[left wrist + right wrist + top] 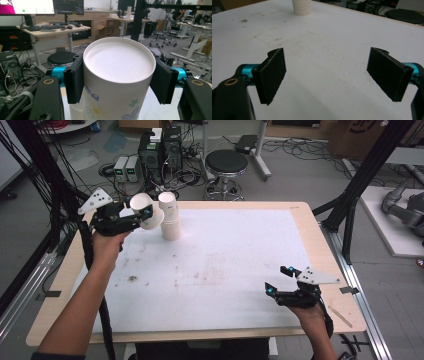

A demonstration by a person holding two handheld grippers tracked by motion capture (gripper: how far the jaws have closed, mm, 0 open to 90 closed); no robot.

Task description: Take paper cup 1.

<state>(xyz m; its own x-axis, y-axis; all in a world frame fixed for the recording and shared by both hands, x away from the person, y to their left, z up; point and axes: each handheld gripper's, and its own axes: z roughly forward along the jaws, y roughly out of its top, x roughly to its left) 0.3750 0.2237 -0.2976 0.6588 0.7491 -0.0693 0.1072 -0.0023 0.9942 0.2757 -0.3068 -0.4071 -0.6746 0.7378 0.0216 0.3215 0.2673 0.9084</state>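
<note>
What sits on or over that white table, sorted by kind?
Stacks of paper cups: 1
Single cups, held in the left gripper beside the stack: 1
Grippers, counting the open right gripper: 2
Total: 4

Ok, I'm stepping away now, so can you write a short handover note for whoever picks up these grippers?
Left gripper: shut on a paper cup, held off the table beside the cup stack.
Right gripper: open, nothing between its fingers, low over the white table at the near right.
Done: one cup gripped and held apart from the stack.
Left: place that cup; the stack stands at the far left.
</note>
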